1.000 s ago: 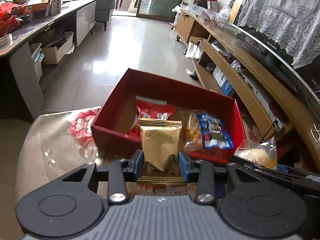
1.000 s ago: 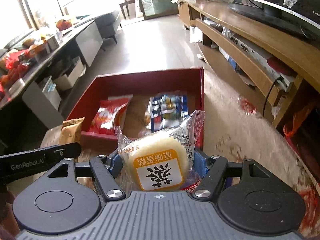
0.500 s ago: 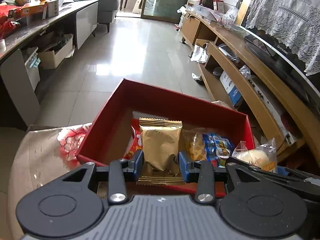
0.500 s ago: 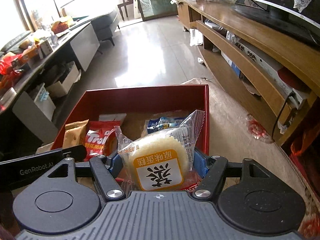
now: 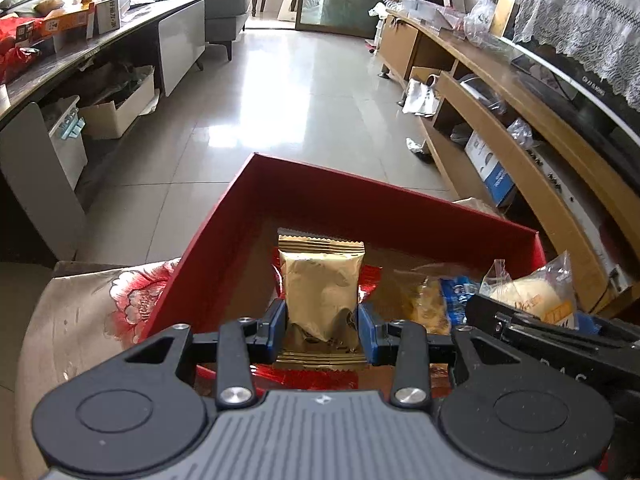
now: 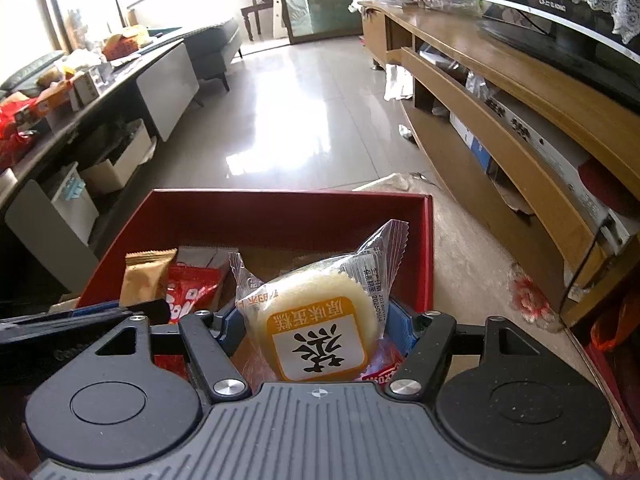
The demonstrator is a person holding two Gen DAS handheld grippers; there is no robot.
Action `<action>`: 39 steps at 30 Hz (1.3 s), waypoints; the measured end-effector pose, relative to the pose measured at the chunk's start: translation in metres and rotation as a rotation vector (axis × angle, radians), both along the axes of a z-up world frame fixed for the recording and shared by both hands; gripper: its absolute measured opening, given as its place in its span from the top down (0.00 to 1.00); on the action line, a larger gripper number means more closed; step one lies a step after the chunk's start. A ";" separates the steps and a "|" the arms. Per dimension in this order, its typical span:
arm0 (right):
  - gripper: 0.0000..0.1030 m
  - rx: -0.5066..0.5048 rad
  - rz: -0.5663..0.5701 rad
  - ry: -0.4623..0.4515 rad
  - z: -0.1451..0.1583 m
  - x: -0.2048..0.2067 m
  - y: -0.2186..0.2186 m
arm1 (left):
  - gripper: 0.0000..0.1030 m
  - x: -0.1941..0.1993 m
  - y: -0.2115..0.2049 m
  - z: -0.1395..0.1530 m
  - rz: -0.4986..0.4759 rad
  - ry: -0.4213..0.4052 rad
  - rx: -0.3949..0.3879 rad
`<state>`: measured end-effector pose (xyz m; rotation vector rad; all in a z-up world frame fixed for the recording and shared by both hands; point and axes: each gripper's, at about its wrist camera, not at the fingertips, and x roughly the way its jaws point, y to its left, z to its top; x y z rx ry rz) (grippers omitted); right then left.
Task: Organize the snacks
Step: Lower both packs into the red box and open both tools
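Observation:
My left gripper is shut on a gold snack packet and holds it over the open red box. My right gripper is shut on a clear-wrapped round cake with an orange label, also over the red box. Inside the box lie a red packet and a blue packet. The gold packet also shows in the right wrist view, and the cake in the left wrist view.
The box rests on a beige floral cloth. A wooden TV stand runs along the right. A dark cluttered table stands at the left, with cardboard boxes beneath it. Shiny tiled floor lies beyond the box.
Both grippers have moved forward from before the box's near wall to over its inside, each still holding its snack.

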<state>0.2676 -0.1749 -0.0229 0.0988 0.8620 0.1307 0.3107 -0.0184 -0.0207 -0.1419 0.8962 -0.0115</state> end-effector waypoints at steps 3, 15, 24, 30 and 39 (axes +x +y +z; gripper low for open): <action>0.27 -0.011 0.007 -0.007 -0.003 0.004 0.002 | 0.62 0.004 0.002 -0.004 0.010 0.007 0.007; 0.20 0.042 0.007 -0.004 -0.007 0.010 -0.001 | 0.59 0.003 0.005 -0.004 0.023 0.001 0.022; 0.17 0.098 0.017 -0.029 -0.002 0.010 -0.003 | 0.57 -0.001 0.011 0.001 0.043 -0.002 0.003; 0.16 0.096 0.018 -0.035 0.000 0.010 -0.002 | 0.57 -0.004 0.017 0.001 0.064 0.003 -0.007; 0.13 0.143 0.042 -0.032 0.002 0.008 0.002 | 0.56 -0.008 0.024 0.004 0.082 0.000 -0.020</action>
